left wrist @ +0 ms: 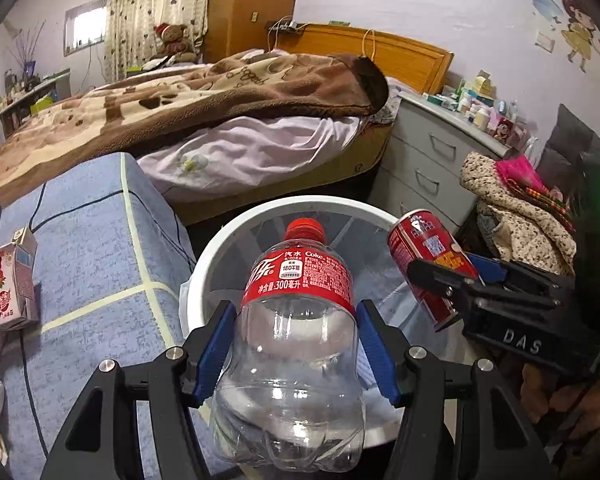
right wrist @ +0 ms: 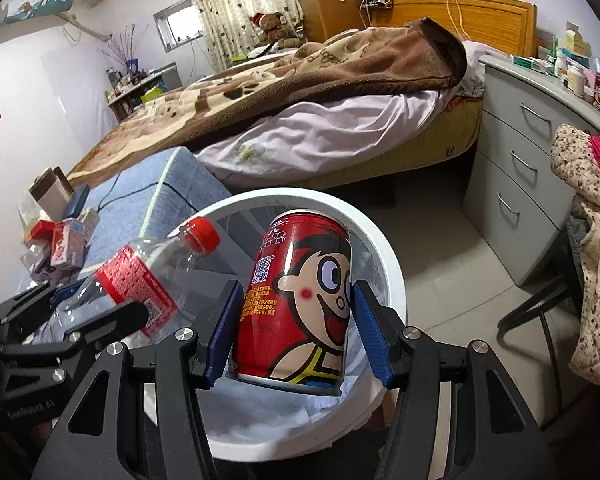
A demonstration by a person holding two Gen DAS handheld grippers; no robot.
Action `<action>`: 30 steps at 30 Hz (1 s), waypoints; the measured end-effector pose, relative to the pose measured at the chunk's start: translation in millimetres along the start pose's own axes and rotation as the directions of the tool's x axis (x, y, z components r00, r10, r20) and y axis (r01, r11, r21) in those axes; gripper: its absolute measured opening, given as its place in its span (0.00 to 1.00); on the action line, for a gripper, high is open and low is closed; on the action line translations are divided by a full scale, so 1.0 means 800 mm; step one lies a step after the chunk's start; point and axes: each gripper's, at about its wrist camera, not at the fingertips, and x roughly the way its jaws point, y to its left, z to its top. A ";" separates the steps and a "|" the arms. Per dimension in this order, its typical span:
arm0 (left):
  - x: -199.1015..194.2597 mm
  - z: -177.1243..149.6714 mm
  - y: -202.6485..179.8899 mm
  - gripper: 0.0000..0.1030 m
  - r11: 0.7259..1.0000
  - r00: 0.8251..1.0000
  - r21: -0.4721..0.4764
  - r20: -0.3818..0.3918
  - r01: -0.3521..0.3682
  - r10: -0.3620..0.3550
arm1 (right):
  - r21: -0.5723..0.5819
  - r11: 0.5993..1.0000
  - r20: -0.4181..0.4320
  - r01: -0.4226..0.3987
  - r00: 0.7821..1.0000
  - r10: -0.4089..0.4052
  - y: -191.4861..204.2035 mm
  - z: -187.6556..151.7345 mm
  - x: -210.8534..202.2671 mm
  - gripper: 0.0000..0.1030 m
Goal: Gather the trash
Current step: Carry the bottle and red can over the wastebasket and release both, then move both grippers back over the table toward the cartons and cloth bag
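My left gripper [left wrist: 296, 336] is shut on an empty clear Coke bottle [left wrist: 296, 344] with a red cap and label, held over the white trash bin [left wrist: 204, 264]. My right gripper [right wrist: 294, 320] is shut on a red cartoon drink can [right wrist: 296, 304], held over the same bin [right wrist: 392, 264]. The can [left wrist: 424, 256] and right gripper [left wrist: 456, 284] also show at the right of the left wrist view. The bottle [right wrist: 140, 280] and left gripper [right wrist: 88, 308] show at the left of the right wrist view. The bin has a white liner.
A blue-covered surface [left wrist: 92, 248] left of the bin holds drink cartons [left wrist: 10, 284] and a cable. More cartons and packets [right wrist: 60, 244] lie there. A bed [left wrist: 204, 120], a grey drawer chest [left wrist: 424, 160] and a chair with clothes [right wrist: 592, 248] surround the bin.
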 end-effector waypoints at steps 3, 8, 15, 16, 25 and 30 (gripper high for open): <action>0.004 0.001 0.003 0.60 1.000 1.000 -0.016 0.006 0.018 -0.018 | -0.005 1.000 -0.012 0.000 1.000 0.000 -0.005 -0.001 0.004 0.56; 0.009 0.001 0.007 0.61 0.999 1.000 -0.026 0.004 0.024 -0.024 | 0.002 1.000 -0.018 0.014 1.000 -0.014 -0.009 -0.004 0.004 0.56; 0.006 0.004 0.009 0.62 0.998 0.999 -0.034 0.018 0.046 -0.045 | -0.004 1.000 0.009 0.024 1.000 -0.024 -0.007 0.001 -0.001 0.63; 0.004 0.004 0.010 0.62 0.998 0.999 -0.038 0.022 0.045 -0.044 | -0.005 1.000 0.014 0.024 1.000 -0.024 -0.007 0.001 -0.004 0.63; -0.023 -0.002 0.017 0.62 0.999 0.999 -0.041 0.048 0.027 -0.025 | 0.006 1.000 0.060 0.014 0.998 -0.015 0.001 0.002 -0.022 0.63; -0.045 -0.007 0.027 0.62 0.998 0.998 -0.057 0.070 0.011 -0.007 | -0.006 1.000 0.089 0.015 0.996 -0.014 0.015 0.003 -0.033 0.63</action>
